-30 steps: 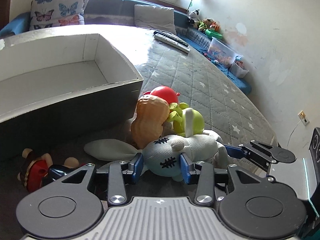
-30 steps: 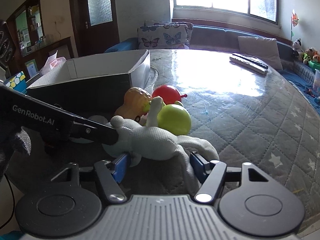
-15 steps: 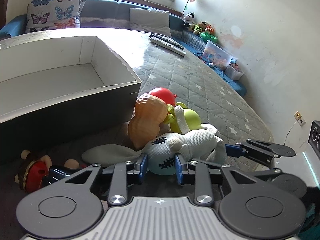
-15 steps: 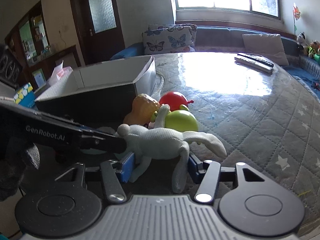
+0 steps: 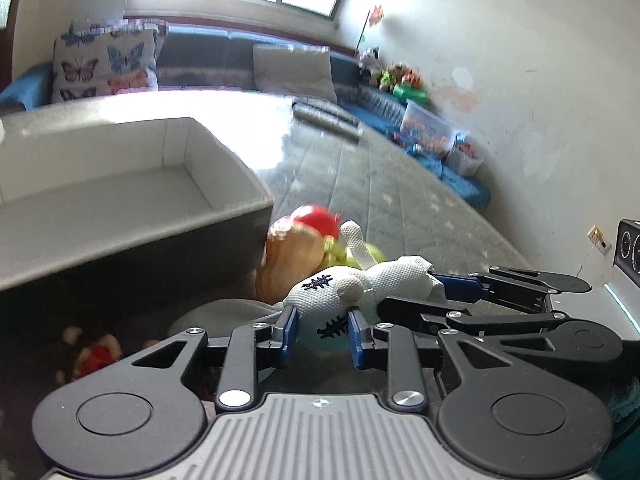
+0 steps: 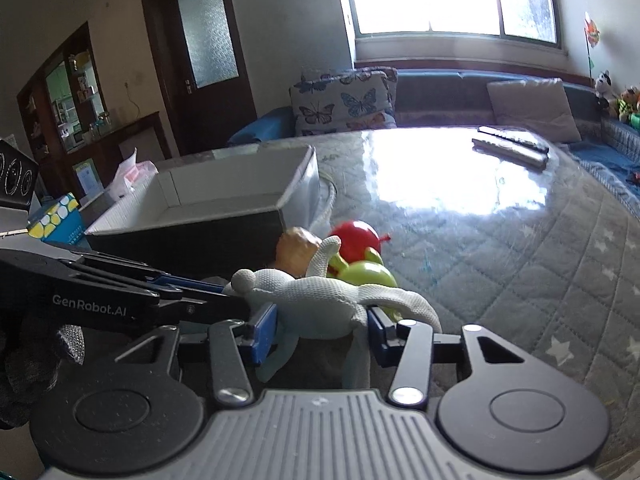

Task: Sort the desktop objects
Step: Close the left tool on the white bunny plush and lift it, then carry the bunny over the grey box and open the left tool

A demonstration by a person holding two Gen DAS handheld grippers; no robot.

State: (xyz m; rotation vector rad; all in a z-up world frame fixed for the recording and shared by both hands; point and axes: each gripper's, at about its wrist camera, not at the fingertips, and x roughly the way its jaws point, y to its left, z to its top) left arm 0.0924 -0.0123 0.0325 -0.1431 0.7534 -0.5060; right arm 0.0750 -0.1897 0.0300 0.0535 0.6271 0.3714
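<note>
Sorting has barely begun: we clamp both jaws on the rabbit beside the empty box, other toys unsorted.

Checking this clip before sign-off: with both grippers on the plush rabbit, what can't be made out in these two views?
- Left wrist view: small doll, blurred, in shadow; its details are unreadable.
- Left wrist view: green toy, mostly hidden behind the white plush rabbit.
- Right wrist view: rabbit's head, covered by the left gripper.
- Right wrist view: peanut toy, lower part hidden by the rabbit.
- Both views: inside of the box, near floor hidden by its wall.
</note>
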